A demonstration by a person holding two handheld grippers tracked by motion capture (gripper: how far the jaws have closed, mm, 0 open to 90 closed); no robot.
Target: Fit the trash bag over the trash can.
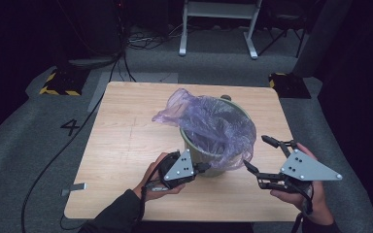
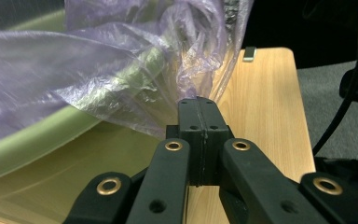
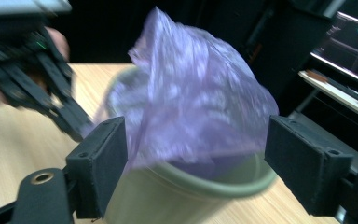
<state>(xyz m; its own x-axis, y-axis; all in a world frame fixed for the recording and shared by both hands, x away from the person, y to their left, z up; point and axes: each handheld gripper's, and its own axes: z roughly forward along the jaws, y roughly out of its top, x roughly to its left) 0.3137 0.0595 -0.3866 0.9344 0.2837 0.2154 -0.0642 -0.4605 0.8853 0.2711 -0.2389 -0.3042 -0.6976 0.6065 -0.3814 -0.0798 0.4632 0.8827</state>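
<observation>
A light wooden table point(image 1: 126, 160) stands on a grey floor in a dark room, seen from above the person's side. Near the middle of the table, toward the person, stands a pale green bin point(image 1: 209, 162) lined with a translucent purple plastic bag point(image 1: 209, 119). The bag bulges up out of the bin's mouth; its loose top flares toward the far left, and its near edge drapes over the rim on the side closest to the person. Two forearms in dark sleeves come in from the bottom edge, each hand carrying a black two-jaw gripper with a grey three-cornered plate on top. The left gripper point(image 1: 205, 167) sits against the bin's near left side, and its jaws are clenched together; in the left gripper view they meet right at the hanging edge of the bag point(image 2: 135, 70), apparently pinching a fold of the film, with the green rim point(image 2: 28, 140) just beside them. The right gripper point(image 1: 260, 154) hangs just to the right of the bin with its jaws spread wide and nothing between the pads; in the blurred right gripper view the bin point(image 3: 168, 191) and bag point(image 3: 196, 102) sit beyond the gap.
</observation>
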